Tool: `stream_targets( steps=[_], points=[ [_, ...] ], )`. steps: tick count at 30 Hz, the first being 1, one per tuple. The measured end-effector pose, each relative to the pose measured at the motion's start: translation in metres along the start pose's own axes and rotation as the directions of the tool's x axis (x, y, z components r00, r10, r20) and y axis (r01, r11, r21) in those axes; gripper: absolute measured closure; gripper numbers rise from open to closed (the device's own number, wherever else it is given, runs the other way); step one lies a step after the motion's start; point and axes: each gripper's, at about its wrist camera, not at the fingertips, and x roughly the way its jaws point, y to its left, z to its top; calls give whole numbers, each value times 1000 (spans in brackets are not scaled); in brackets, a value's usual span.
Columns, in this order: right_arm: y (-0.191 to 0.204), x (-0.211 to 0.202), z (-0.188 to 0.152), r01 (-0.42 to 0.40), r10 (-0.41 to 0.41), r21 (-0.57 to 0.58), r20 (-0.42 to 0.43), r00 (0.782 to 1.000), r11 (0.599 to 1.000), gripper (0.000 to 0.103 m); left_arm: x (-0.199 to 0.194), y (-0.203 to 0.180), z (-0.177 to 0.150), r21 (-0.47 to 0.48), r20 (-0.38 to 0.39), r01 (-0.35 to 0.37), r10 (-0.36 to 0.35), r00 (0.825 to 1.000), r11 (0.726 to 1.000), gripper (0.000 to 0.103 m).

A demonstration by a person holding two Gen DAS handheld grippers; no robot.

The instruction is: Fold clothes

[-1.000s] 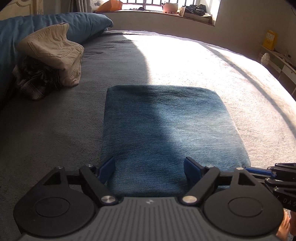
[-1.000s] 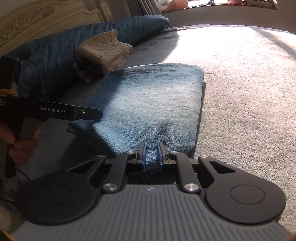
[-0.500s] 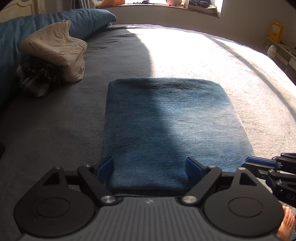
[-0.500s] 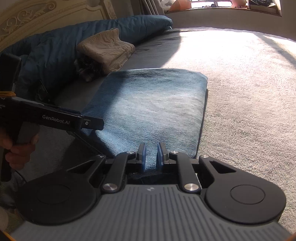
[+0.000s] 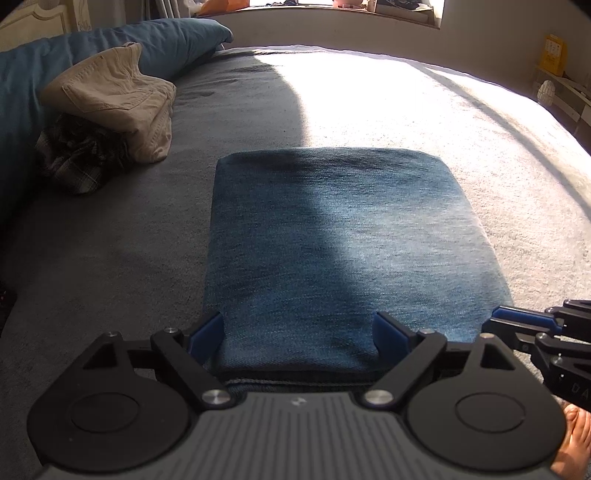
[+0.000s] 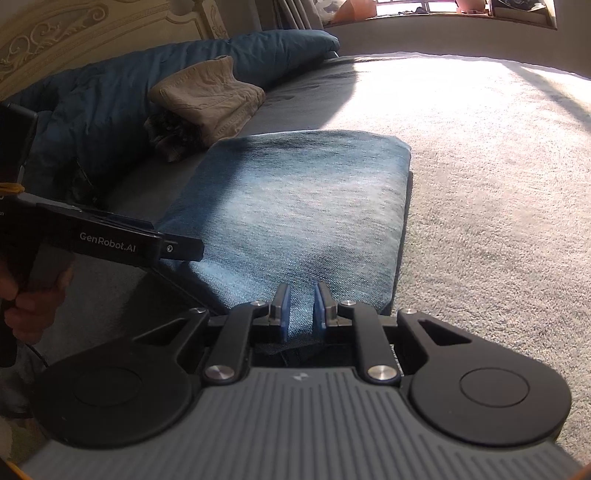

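A folded blue denim garment lies flat on the grey bed; it also shows in the right wrist view. My left gripper is open, its blue pads astride the garment's near left edge. My right gripper is shut on the garment's near right edge, with a strip of denim pinched between the pads. The right gripper's fingers show at the right edge of the left wrist view. The left gripper's body shows at the left of the right wrist view.
A folded beige garment rests on a dark plaid one at the far left, against a blue pillow. A carved headboard stands behind. Sunlight falls on the bed's right half. A windowsill lies beyond.
Both grippers have drawn back a little toward the near edge of the garment. The left stays open and the right stays shut on the denim. The garment lies as before.
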Motion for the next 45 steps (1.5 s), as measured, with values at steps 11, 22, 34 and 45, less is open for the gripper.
stream_targets(
  steps=[11,22,34,45],
  points=[
    [1,1,-6,3,-3,-4,19,1000,1000,87,-9,6,-4,-30,62,33,-32,998,999,13],
    [-2,1,-8,-9,9,21,27,1000,1000,87,-10,-20,-18,136,127,17,-34,991,991,13],
    [-2,1,-9,-19,18,34,29,999,999,83,-3,-21,-26,153,106,-17,1,994,988,13],
    [13,3,-11,-5,6,-60,17,1000,998,61,-3,-18,-26,144,95,-10,-3,995,989,11]
  ],
)
